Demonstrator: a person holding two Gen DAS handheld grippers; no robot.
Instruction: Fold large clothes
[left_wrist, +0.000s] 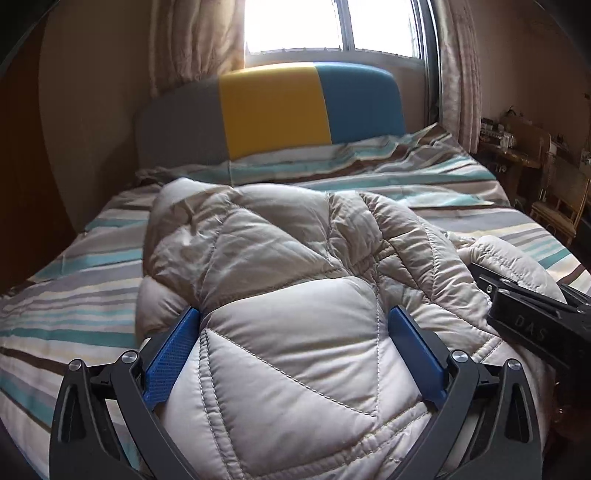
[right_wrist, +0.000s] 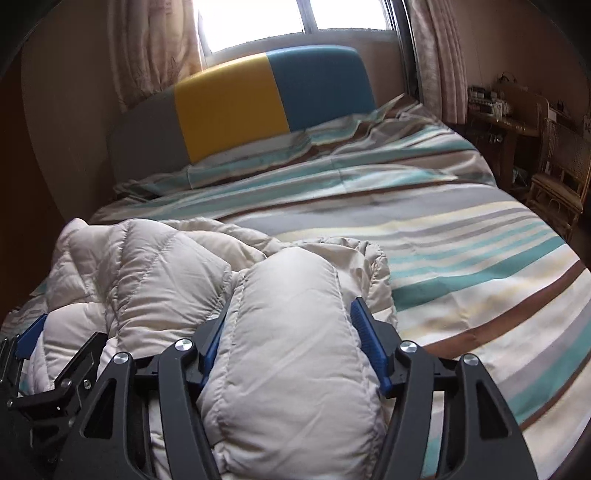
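Observation:
A cream quilted puffer jacket (left_wrist: 280, 258) lies bunched on the striped bed (left_wrist: 74, 288). My left gripper (left_wrist: 295, 321) has its blue pads wide apart with a thick fold of the jacket bulging between them, and the pads press into its sides. In the right wrist view the jacket (right_wrist: 147, 266) lies at the lower left. My right gripper (right_wrist: 291, 317) straddles a puffy roll of it, likely a sleeve, with the pads against its sides. The right gripper's black body shows in the left view (left_wrist: 532, 321). The left gripper's blue pad shows at the right view's left edge (right_wrist: 31, 336).
A headboard (left_wrist: 273, 110) in grey, yellow and blue stands at the far end under a bright window. Curtains hang on both sides. A wooden desk and rattan chair (right_wrist: 554, 173) stand to the right of the bed. The striped bedding (right_wrist: 461, 251) stretches to the right of the jacket.

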